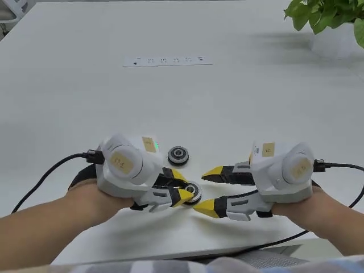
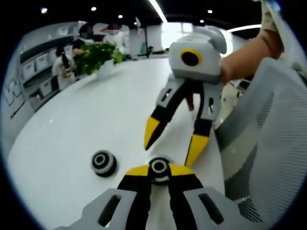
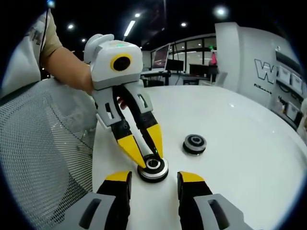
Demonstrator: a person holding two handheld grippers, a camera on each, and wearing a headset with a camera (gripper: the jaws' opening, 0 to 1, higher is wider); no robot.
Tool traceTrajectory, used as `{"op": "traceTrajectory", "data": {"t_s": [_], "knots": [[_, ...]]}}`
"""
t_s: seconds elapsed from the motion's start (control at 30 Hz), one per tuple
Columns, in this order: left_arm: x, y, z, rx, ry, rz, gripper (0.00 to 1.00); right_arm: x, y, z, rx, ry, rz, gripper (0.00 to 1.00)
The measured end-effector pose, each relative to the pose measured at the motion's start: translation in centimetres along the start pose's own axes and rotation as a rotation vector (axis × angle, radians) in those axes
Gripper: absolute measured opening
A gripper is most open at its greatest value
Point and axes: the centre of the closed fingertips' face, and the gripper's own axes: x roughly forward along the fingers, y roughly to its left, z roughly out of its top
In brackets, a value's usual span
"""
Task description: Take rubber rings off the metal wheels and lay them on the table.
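Observation:
A metal wheel with a black rubber ring (image 1: 194,192) sits near the table's front edge, and my left gripper (image 1: 185,187) is shut on it with its yellow tips. In the left gripper view the wheel (image 2: 159,167) is pinched between the jaws of my left gripper (image 2: 159,171). My right gripper (image 1: 205,190) faces it from the right, open, with its tips on either side of the wheel but apart from it. In the right gripper view my right gripper (image 3: 154,178) stands open just short of the wheel (image 3: 153,168). A second wheel (image 1: 178,154) lies loose just behind.
A white power strip (image 1: 168,60) lies at mid-table. A potted plant (image 1: 327,17) stands at the far right corner. Cables trail from both grippers over the table's front edge (image 1: 170,250). A mesh chair (image 3: 43,153) is close behind.

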Motion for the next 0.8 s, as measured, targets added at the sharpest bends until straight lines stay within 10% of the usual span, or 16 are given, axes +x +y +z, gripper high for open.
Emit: {"op": "traceTrajectory", "data": {"t_s": [0.8], "knots": [[0.1,0.0,0.0,-0.025,-0.019,0.019,0.14,1.2,0.2,0.0,0.047,-0.021,-0.011,0.26]]}}
